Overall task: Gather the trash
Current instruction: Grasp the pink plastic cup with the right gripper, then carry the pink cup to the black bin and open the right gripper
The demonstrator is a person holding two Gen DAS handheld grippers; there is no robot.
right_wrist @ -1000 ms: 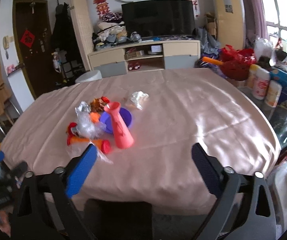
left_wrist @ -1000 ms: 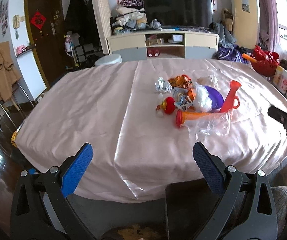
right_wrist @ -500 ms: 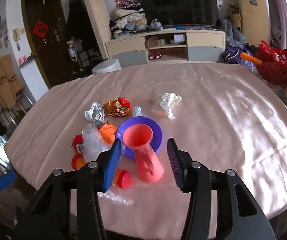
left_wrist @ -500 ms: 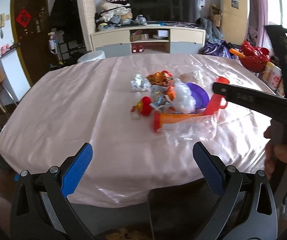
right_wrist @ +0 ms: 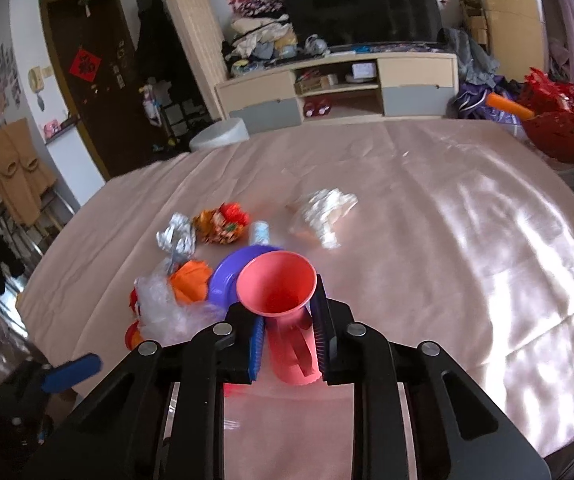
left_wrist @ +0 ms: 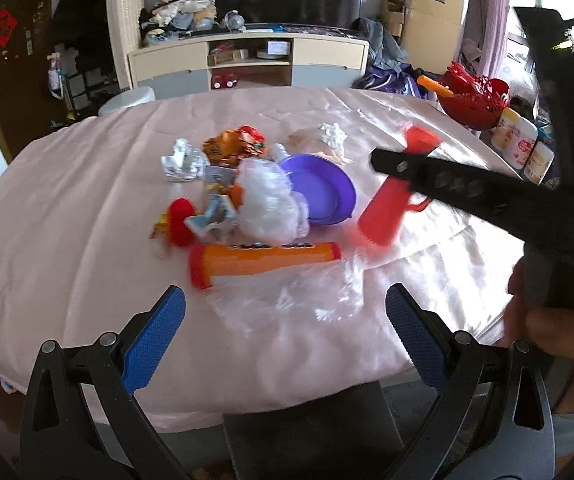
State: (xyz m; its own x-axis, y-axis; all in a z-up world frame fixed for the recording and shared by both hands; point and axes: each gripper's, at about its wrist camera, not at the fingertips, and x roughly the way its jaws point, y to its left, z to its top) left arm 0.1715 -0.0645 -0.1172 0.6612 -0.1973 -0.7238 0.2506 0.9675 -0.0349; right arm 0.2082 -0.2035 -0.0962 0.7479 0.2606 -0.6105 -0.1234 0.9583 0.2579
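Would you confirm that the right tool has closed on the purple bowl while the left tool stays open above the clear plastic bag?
Not quite: the right tool has just been closing on the pink flared cup, not the purple bowl, which sits beside it; the right wrist view shows this. The left tool is indeed open above the clear plastic bag.

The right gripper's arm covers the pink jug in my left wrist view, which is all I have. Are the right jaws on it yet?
Observer: Yes. The right gripper has just been closing, and its pads sit against both sides of the pink jug, below the flared rim.
Operator: Is anything inside the jug?
Observer: The right wrist view looks straight into its mouth, and I see no trash in it.
Operator: Where is its handle?
Observer: The handle faces the gripper's camera, between the two fingers.
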